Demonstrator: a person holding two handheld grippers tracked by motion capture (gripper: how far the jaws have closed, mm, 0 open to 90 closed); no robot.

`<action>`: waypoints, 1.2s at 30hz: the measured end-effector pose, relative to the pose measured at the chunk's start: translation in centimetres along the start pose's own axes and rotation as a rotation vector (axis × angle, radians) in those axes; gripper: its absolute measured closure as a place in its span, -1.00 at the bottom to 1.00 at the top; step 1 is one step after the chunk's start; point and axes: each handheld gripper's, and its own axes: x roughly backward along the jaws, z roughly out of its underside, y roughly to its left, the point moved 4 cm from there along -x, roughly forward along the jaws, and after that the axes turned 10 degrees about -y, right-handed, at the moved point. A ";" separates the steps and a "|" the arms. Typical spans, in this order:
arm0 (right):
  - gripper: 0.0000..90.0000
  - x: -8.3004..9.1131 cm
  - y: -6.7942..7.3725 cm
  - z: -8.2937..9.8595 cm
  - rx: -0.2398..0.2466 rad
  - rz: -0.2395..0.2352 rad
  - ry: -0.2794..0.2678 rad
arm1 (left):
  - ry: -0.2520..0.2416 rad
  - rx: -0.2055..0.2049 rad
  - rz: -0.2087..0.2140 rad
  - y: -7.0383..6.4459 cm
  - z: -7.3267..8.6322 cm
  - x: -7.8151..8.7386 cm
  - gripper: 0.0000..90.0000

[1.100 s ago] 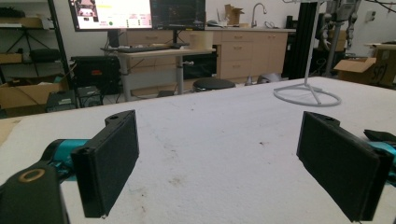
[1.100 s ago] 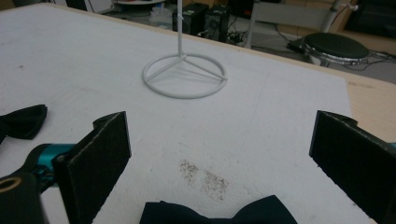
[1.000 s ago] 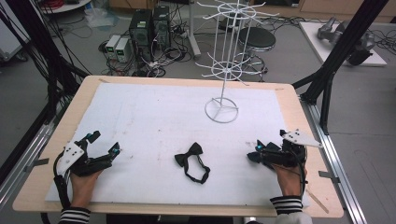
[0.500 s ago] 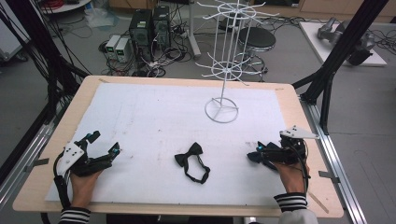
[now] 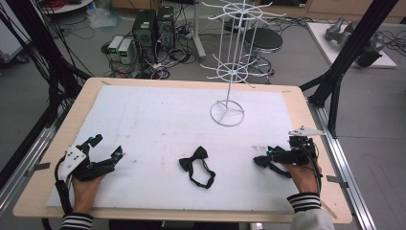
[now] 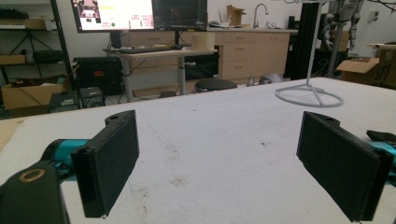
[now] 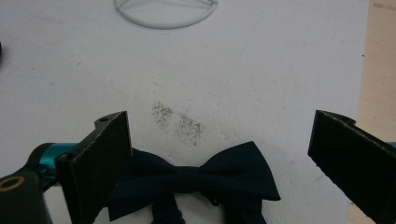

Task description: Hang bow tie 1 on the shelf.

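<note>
1. Since the earlier frames, the right gripper (image 7: 219, 121) is tipping forward: its grey plate (image 5: 306, 130) is sitting higher in the right of the high view. The left gripper (image 5: 106, 146) is holding its place at the lower left.
2. The right gripper's jaws are standing wide apart and gripping nothing. In the right gripper view they are framing a dark bow tie (image 7: 187, 179) that is lying flat on the white sheet (image 5: 158, 115).
3. This bow tie is showing at the bottom centre of the right gripper view, just below a grey smudge (image 7: 180, 123). Its knot is sitting left of the midline between the jaws, and its left wing is passing behind the left jaw.
4. Its long axis is running wing to wing across the frame, from one jaw toward the other. As it lies, a closing move would probably press on the wing tips and not across the knot.
5. The right hand is much the nearer one. The left gripper's jaws are also spread wide and are resting over bare sheet, well apart from the tie.
6. A second bow tie (image 5: 194, 160), with its strap, is lying at the lower centre of the high view, between the two grippers.
7. The white wire stand (image 5: 230, 81) is standing at the upper centre, toward the far edge of the table (image 5: 297, 103).
</note>
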 end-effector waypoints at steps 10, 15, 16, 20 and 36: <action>-0.86 -1.0 -1.0 0.5 -0.032 -0.028 0.102 | -0.003 0.001 0.001 0.0 0.0 0.0 -0.70; -0.85 -1.3 -1.2 0.8 -0.039 -0.034 0.135 | -0.003 0.001 0.001 0.0 0.0 0.0 -0.70; -0.81 -1.3 -1.2 0.8 -0.035 -0.040 0.142 | -0.003 0.001 0.001 0.0 0.0 0.0 -0.70; -0.66 -1.5 -1.9 1.2 -0.056 -0.067 0.175 | -0.001 -0.003 0.003 0.0 0.0 0.0 -0.70; -0.63 -1.9 -2.7 1.8 -0.080 -0.092 0.219 | -0.004 -0.001 0.005 -0.1 0.0 0.0 -0.70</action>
